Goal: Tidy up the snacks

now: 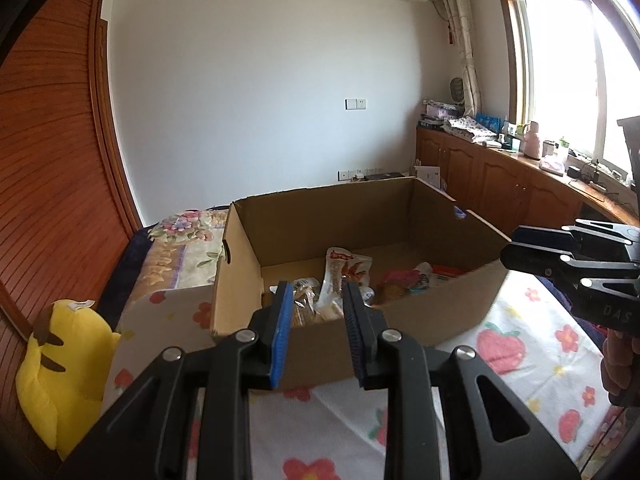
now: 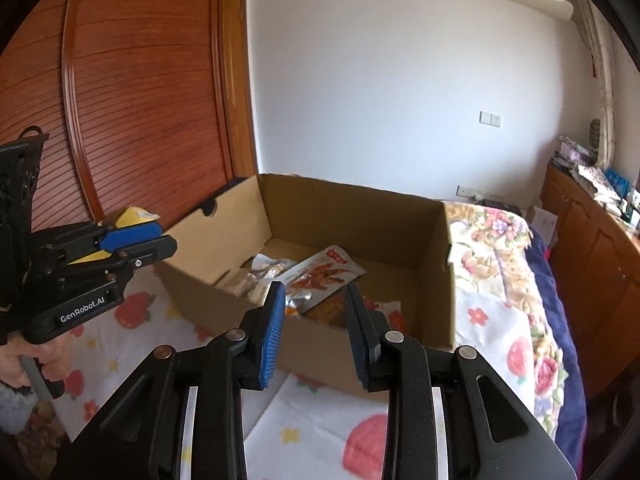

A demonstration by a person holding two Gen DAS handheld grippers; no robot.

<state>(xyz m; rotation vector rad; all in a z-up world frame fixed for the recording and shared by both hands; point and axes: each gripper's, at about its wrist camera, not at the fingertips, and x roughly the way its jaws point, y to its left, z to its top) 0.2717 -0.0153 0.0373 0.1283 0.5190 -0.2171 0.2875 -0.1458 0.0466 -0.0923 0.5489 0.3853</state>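
Both tools, left tool and right tool, gape empty before the seemingly snack-filled box.

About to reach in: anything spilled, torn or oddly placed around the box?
Nothing spilled. The snack packets lie jumbled in the cardboard box, the chicken-feet pouch propped askew over the others. Left gripper and right gripper are open and empty.

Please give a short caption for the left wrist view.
Open left gripper facing a cardboard box of snack packets.
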